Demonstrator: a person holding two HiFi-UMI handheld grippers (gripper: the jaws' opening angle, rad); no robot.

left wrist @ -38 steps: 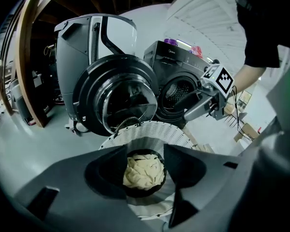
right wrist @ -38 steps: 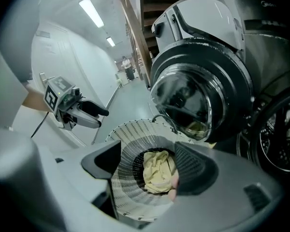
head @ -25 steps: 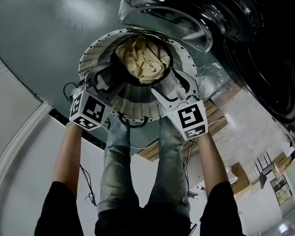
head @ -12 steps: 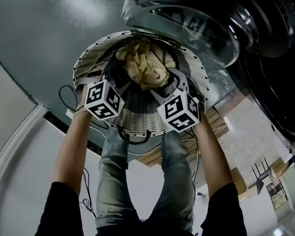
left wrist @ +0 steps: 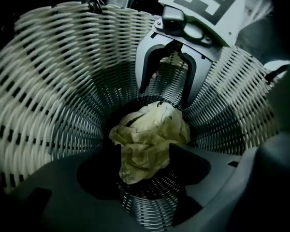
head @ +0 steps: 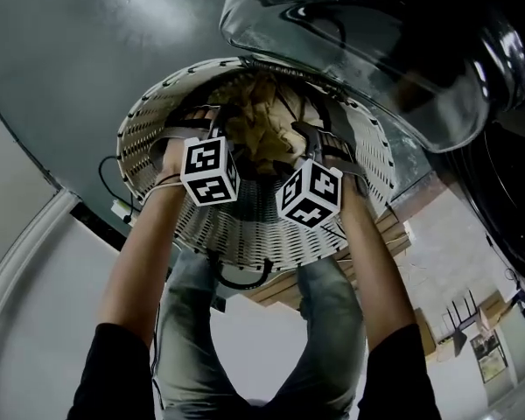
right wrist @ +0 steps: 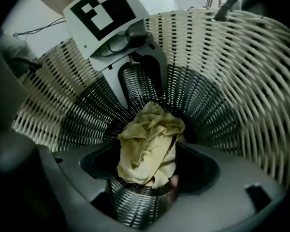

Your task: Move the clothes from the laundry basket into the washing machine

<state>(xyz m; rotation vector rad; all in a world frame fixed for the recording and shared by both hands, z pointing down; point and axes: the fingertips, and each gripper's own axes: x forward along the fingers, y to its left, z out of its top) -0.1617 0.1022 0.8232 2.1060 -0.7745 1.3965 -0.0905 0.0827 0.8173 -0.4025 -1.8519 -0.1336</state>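
Observation:
A crumpled pale yellow cloth (head: 261, 128) lies at the bottom of the white wicker laundry basket (head: 149, 121). Both grippers point steeply down into the basket, one on each side of the cloth. The left gripper (left wrist: 145, 170) has just been opening its jaws; they stand wide, and the cloth (left wrist: 150, 137) shows between them without touching the pads. My right gripper (right wrist: 150, 173) is open too, its jaws either side of the cloth (right wrist: 150, 141) with gaps showing. Each gripper view shows the other gripper across the basket: the right one (left wrist: 169, 76) and the left one (right wrist: 135, 79).
The washing machine's round glass door (head: 350, 42) hangs open just beyond the basket, with the dark drum opening (head: 507, 147) at the right. The basket wall (left wrist: 48, 81) rings both grippers closely. A dark cable (head: 114, 169) hangs off the basket's left side.
Both hands have sunk from the basket's rim down inside it, towards the cloth. The marker cubes have rolled inward. The left jaws have spread wider.

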